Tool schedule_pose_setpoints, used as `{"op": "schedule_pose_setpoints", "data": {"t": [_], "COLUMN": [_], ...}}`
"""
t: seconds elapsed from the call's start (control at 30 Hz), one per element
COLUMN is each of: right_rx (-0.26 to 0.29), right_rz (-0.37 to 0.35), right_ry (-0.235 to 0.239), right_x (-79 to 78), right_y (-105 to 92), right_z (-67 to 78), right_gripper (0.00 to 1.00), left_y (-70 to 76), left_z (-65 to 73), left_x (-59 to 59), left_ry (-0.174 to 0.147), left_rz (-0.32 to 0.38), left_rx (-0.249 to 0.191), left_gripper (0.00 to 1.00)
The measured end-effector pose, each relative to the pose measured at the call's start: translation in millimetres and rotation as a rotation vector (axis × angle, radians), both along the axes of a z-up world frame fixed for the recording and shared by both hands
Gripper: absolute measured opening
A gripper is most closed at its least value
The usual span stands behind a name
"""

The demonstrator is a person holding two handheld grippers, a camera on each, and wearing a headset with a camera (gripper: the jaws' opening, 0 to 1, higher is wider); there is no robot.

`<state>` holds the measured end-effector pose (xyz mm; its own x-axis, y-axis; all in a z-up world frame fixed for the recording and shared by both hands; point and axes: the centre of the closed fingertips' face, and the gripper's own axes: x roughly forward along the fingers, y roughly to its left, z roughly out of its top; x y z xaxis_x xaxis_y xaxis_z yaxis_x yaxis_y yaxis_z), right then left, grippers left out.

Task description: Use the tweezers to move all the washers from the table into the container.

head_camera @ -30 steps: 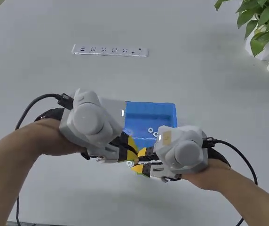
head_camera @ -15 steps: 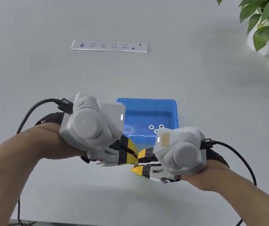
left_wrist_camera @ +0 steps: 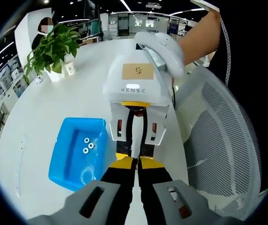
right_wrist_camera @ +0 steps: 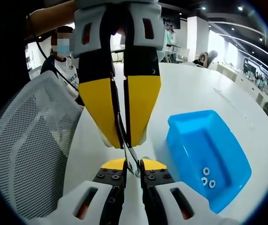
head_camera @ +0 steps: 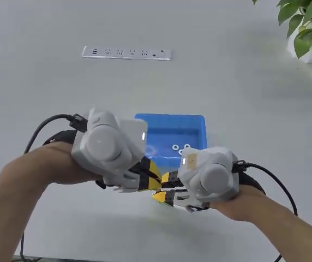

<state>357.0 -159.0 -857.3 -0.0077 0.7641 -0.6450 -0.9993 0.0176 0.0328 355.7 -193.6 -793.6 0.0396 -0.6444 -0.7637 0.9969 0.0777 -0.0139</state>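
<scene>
Head view: the left tongs (head_camera: 153, 176) and right tongs (head_camera: 162, 190) meet over the bench (head_camera: 227, 82). Three washers (head_camera: 180, 147) lie in the blue box (head_camera: 169, 123) just behind.

Left gripper view: the left tongs are pressed together.

Right gripper view: the left tongs clamp the tweezers (right_wrist_camera: 130, 159). The tip sits between the right tongs, and I cannot tell if they squeeze.

I count three washers (right_wrist_camera: 206, 171) in one blue container (right_wrist_camera: 190, 136), one pair of tweezers (right_wrist_camera: 123, 137), a left claw (left_wrist_camera: 137, 163) and a right claw (right_wrist_camera: 133, 165), one power strip (head_camera: 126, 53) far left on the table (head_camera: 243, 82), and one plant (head_camera: 303, 22) far right.
</scene>
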Motion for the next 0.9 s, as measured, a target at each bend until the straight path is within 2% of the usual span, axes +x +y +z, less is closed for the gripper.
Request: {"op": "schedule_pose_setpoints", "data": {"t": [0.37,0.6,0.9], "right_rx": [-0.009,-0.006,-0.006], "right_rz": [-0.009,-0.026,-0.023], "right_ry": [0.005,0.029,0.025], "right_x": [2.3,3.9,3.5], "right_y": [-0.1,-1.1,-0.8], "right_z": [-2.2,-2.8,-2.2], "right_gripper": [0.12,0.11,0.10], "left_y": [-0.5,-1.9,-1.9], "left_z": [-0.2,-0.8,-1.0], "left_x": [7.0,8.9,8.5], "left_ry": [-0.003,0.009,0.011], "left_rz": [0.010,0.018,0.016], "left_rx": [-0.007,-0.018,-0.015], "left_gripper": [0.06,0.06,0.06]}}
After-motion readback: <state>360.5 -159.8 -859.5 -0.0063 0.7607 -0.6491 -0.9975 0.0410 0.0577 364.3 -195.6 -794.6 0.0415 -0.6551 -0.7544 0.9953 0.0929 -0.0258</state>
